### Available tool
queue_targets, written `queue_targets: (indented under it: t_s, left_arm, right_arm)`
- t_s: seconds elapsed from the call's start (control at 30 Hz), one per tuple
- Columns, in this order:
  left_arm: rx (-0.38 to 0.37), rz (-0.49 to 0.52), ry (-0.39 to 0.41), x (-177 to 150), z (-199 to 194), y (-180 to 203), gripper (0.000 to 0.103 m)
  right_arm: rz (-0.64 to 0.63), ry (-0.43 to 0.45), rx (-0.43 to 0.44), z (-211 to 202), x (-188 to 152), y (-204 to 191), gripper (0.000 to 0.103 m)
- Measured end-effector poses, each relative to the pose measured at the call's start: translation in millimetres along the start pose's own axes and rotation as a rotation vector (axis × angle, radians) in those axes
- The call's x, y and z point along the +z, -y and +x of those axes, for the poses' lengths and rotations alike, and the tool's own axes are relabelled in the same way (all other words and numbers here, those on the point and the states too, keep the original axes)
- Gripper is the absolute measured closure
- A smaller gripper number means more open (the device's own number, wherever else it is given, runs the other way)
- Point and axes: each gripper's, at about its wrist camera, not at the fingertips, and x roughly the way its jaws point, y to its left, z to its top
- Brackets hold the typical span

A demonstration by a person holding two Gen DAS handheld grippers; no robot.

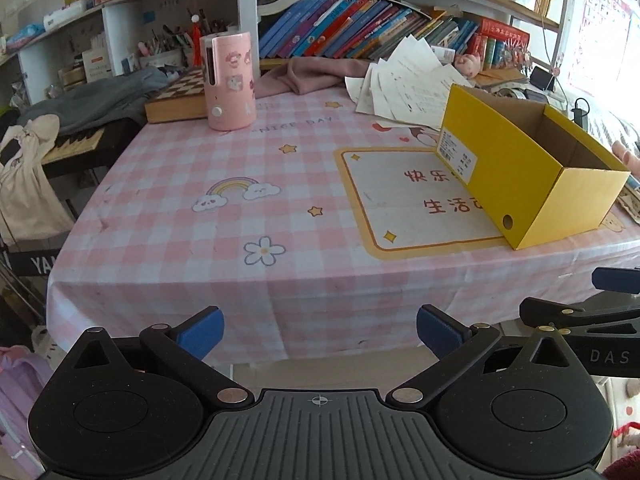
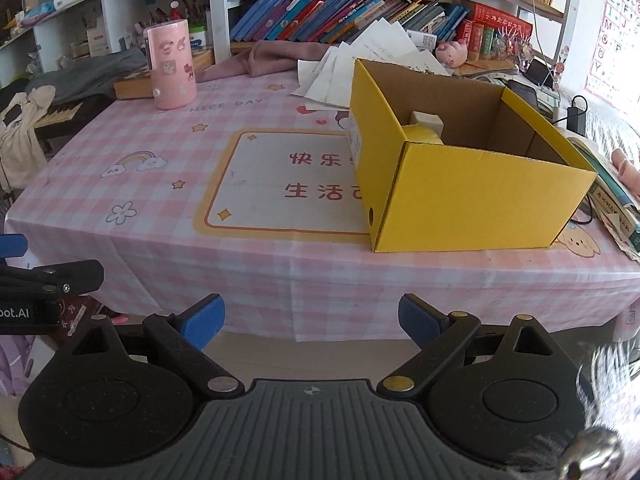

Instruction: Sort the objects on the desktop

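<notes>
Right wrist view alone shows a tape roll (image 2: 420, 135) inside the yellow box (image 2: 472, 200); both hand-held grippers gape empty.

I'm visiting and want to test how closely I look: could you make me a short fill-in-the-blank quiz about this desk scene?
1. The open cardboard box on the tablecloth is coloured ____.
2. The tall cylinder with stickers, standing in front of the chessboard, is coloured ____.
3. The pads of the left hand-held gripper are blue, and nothing lies ____ them.
4. The right hand-held gripper has its jaws standing ____.

Missing words: yellow; pink; between; open
</notes>
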Motion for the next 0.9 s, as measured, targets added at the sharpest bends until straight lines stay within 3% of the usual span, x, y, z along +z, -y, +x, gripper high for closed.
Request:
queue_targets:
  t_s: [0.9]
  left_arm:
    - [-0.03,0.007,-0.018,-1.6,-1.1,3.6,0.0]
  right_arm:
    - [0.011,0.003,-0.004,-4.2,-0.9,3.5,0.007]
